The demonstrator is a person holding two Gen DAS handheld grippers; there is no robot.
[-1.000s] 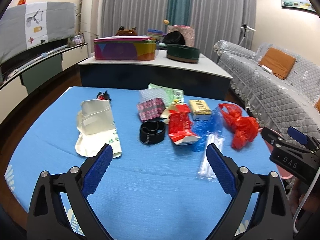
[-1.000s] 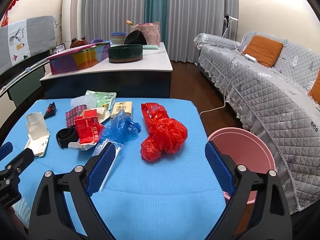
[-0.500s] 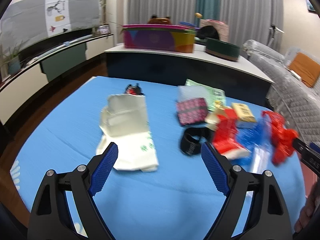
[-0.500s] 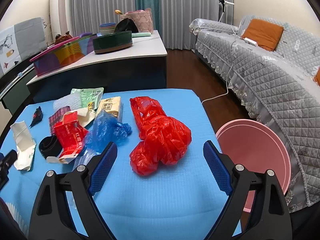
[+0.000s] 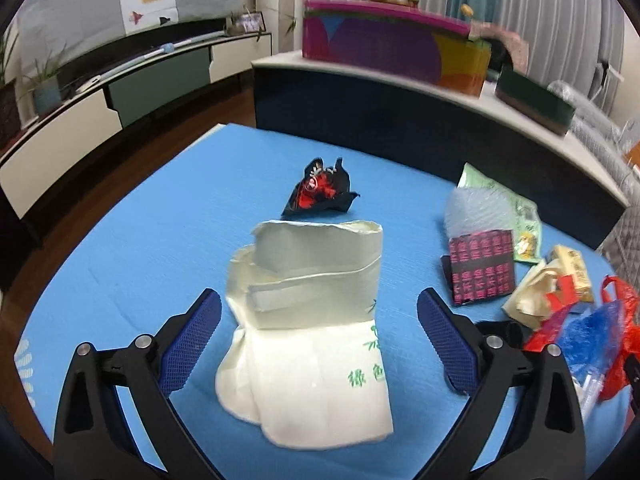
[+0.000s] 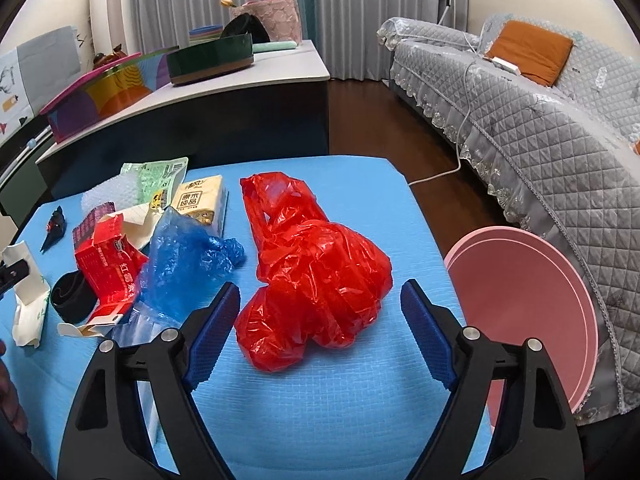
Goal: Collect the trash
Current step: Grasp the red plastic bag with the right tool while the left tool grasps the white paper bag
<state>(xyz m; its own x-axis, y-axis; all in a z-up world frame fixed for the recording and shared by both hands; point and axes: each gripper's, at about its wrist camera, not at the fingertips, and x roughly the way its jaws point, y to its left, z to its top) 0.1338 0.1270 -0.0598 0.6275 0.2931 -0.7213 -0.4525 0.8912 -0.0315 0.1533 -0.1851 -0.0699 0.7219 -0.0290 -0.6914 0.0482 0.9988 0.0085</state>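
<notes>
Trash lies on a blue table. My left gripper is open, its fingers on either side of a cream paper bag with green print. Behind the bag is a black and red wrapper. My right gripper is open, just in front of a crumpled red plastic bag. To its left are a blue plastic bag, a red carton, a black band and a yellow packet. A pink bin stands at the table's right edge.
A low white-topped counter with a colourful box and a dark green tin stands behind the table. A grey quilted sofa is at the right. A TV cabinet lines the left wall.
My left gripper has swung left and come close over the cream paper bag. My right gripper has moved forward and down toward the red plastic bag. Both stay open.
</notes>
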